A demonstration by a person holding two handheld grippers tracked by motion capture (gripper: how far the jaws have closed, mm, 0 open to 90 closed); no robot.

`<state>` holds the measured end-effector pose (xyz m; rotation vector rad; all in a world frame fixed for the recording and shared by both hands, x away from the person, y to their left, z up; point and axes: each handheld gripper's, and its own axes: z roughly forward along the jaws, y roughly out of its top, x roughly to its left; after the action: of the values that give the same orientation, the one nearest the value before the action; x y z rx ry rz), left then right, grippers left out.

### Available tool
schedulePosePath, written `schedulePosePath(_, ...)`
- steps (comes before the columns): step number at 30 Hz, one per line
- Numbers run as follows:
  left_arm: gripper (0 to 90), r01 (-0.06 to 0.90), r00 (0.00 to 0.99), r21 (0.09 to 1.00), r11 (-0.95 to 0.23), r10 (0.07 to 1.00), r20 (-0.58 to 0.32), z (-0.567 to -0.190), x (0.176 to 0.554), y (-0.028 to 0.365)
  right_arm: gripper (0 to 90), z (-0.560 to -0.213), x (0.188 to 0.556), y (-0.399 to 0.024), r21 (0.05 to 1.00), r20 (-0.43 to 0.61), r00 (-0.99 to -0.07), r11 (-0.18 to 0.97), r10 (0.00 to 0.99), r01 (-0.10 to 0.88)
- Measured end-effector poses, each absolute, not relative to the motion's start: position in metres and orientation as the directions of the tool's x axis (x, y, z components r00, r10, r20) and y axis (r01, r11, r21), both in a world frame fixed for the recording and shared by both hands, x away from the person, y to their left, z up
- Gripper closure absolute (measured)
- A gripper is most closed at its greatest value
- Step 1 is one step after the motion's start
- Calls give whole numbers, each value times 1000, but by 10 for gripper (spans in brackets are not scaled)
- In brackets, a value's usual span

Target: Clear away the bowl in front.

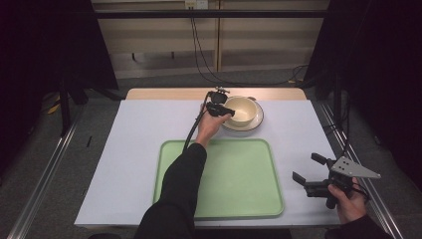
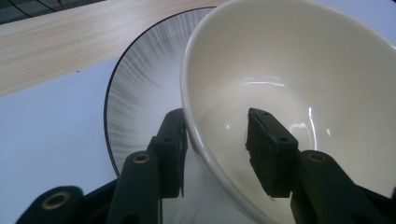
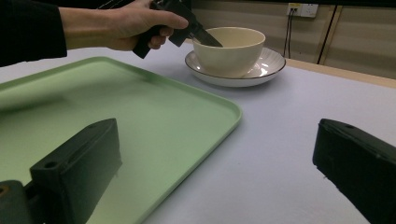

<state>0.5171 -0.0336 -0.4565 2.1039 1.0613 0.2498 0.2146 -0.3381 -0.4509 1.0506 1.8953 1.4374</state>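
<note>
A cream bowl (image 1: pixel 241 109) (image 2: pixel 289 70) (image 3: pixel 229 49) stands on a white plate with a dark rim (image 1: pixel 257 122) (image 2: pixel 140 84) (image 3: pixel 268 65) at the back of the table. My left gripper (image 1: pixel 222 110) (image 2: pixel 215 116) straddles the bowl's near-left rim, with one jaw outside the wall and the other inside the bowl. The inner pad stands off the wall with a gap, so the jaws are open around the rim. In the right gripper view, a hand holds the left gripper (image 3: pixel 205 39) there. My right gripper (image 1: pixel 306 166) (image 3: pixel 217 140) hovers open and empty at the front right.
A light green tray (image 1: pixel 239 174) (image 3: pixel 93 93) lies empty at the front centre of the white table top (image 1: pixel 134 149). A wooden strip (image 1: pixel 164 93) runs along the table's far edge. Metal rails flank the table on both sides.
</note>
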Motion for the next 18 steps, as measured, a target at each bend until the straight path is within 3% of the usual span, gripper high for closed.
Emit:
schedulePosePath(8, 646, 655, 611, 660, -367, 771, -178, -458, 519, -36, 5, -451, 215, -339, 956, 34, -553, 134, 832, 260)
schedulePosePath(12, 728, 677, 598, 640, -362, 778, -193, -458, 520, -33, 5, -451, 215, -338, 956, 31, -556, 136, 831, 258)
schedulePosePath(18, 746, 691, 589, 634, -348, 780, -213, -459, 521, -31, 5, -451, 215, -338, 955, 37, -556, 134, 830, 263)
